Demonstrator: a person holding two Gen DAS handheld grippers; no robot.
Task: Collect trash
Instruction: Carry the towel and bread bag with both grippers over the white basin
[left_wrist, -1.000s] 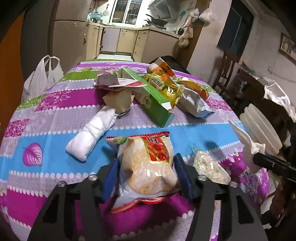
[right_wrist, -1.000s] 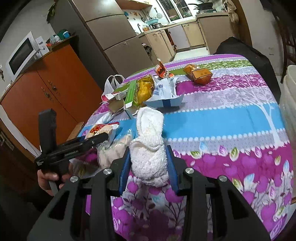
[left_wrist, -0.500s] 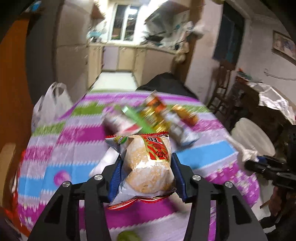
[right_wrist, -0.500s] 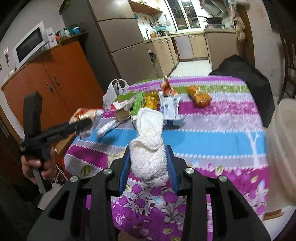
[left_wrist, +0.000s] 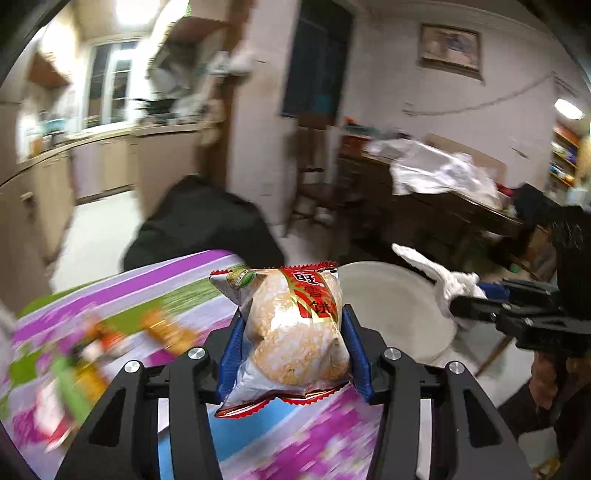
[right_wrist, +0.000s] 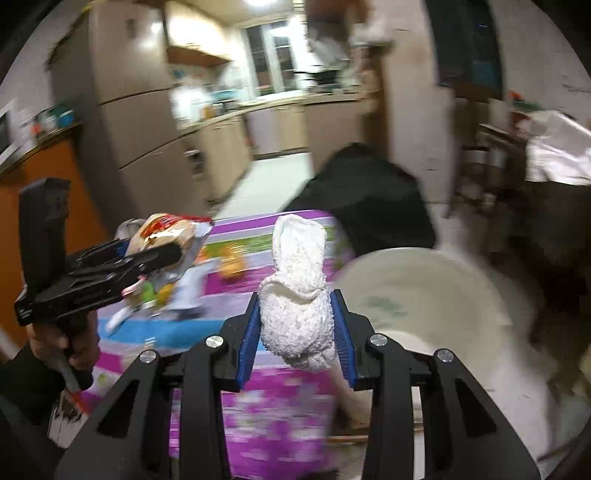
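A puffy clear snack packet with a red-and-gold label and pale rice crackers inside (left_wrist: 293, 328) sits clamped between the blue pads of my left gripper (left_wrist: 293, 354), its red crimped bottom edge hanging below the jaws. My right gripper (right_wrist: 297, 332) is closed tight on a crumpled white towelling wad (right_wrist: 295, 299), whose folded top stands up above the fingers. Both loads are held in the air, clear of the table with the purple, blue and green striped floral cloth (left_wrist: 122, 291), where blurred wrappers (left_wrist: 162, 328) lie scattered. A round off-white plastic bin (right_wrist: 424, 291) stands just beyond the table's edge, directly ahead of my right gripper and to the right of my left one. Both grippers tilt downward. In the right wrist view, my left hand (right_wrist: 62, 343) grips the black handle, sleeve dark, the packet jutting towards the bin.
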